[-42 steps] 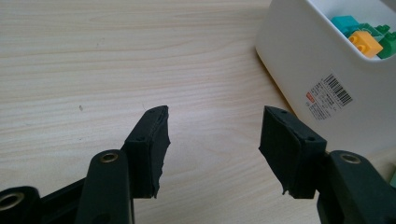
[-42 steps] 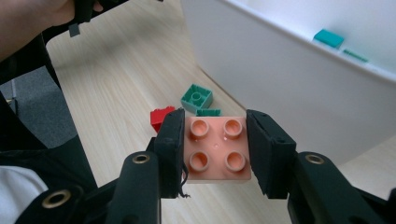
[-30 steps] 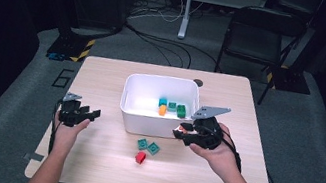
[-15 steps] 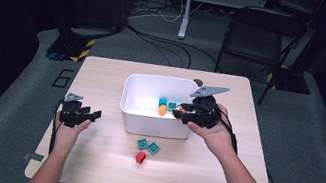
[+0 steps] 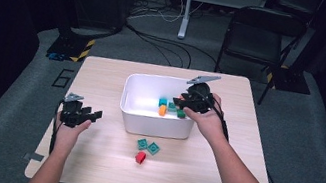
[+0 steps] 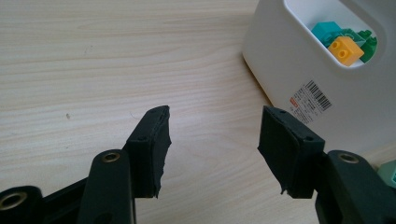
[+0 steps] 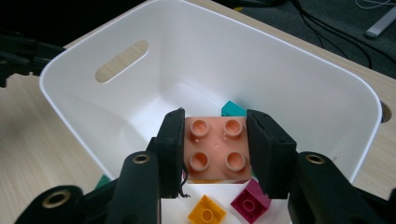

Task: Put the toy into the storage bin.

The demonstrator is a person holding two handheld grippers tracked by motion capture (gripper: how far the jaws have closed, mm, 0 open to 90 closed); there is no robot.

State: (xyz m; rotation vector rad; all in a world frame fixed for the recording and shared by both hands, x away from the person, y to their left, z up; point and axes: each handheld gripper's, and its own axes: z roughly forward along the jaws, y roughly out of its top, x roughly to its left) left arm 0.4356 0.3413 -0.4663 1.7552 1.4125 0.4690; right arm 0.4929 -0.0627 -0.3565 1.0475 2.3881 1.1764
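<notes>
Right gripper view: right gripper (image 7: 215,147) clamps a salmon four-stud brick (image 7: 215,151) above the white bin (image 7: 299,70); early release near its rim risks spilling it outside.

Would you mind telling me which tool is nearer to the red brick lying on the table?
Hard to call, perhaps the right. The right tool hangs over the white bin, beyond the red brick; the left tool sits off to the brick's left, over bare table.
</notes>
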